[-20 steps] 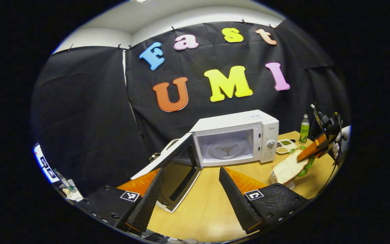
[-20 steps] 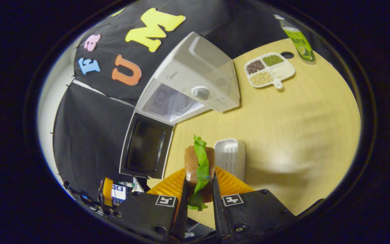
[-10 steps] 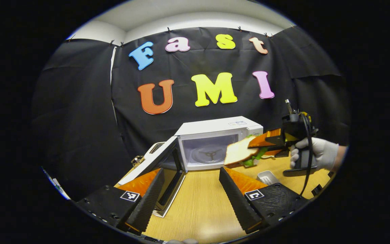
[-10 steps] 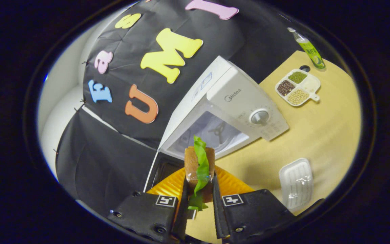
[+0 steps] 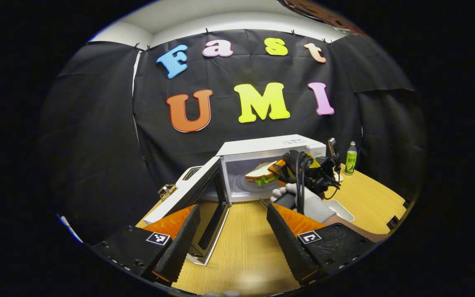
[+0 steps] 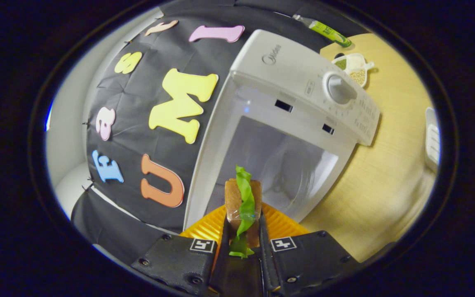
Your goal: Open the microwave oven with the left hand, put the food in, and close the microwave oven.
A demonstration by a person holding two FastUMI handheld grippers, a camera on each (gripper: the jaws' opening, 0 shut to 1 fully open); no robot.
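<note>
The white microwave (image 5: 272, 146) stands at the back of the wooden table with its door (image 5: 196, 194) swung wide open to the left. My right gripper (image 6: 241, 225) is shut on a sandwich (image 6: 241, 202) with green lettuce between its bread slices. In the left gripper view that sandwich (image 5: 261, 172) sits at the mouth of the oven cavity, held by the right gripper (image 5: 281, 169) in a white-gloved hand (image 5: 307, 202). In the right gripper view the open cavity (image 6: 281, 165) looms right ahead. My left gripper (image 5: 231, 235) hangs open and holds nothing, low over the table in front of the door.
A green bottle (image 5: 350, 157) stands right of the microwave, with a divided dish of grains (image 6: 355, 68) beside it. A white tray (image 5: 341, 209) lies on the table (image 5: 241, 247) near the gloved hand. A small metal object (image 5: 164, 191) sits left of the door.
The right gripper has carried the sandwich leftward and forward from over the table to the oven's opening. The left gripper has barely shifted and stays open.
</note>
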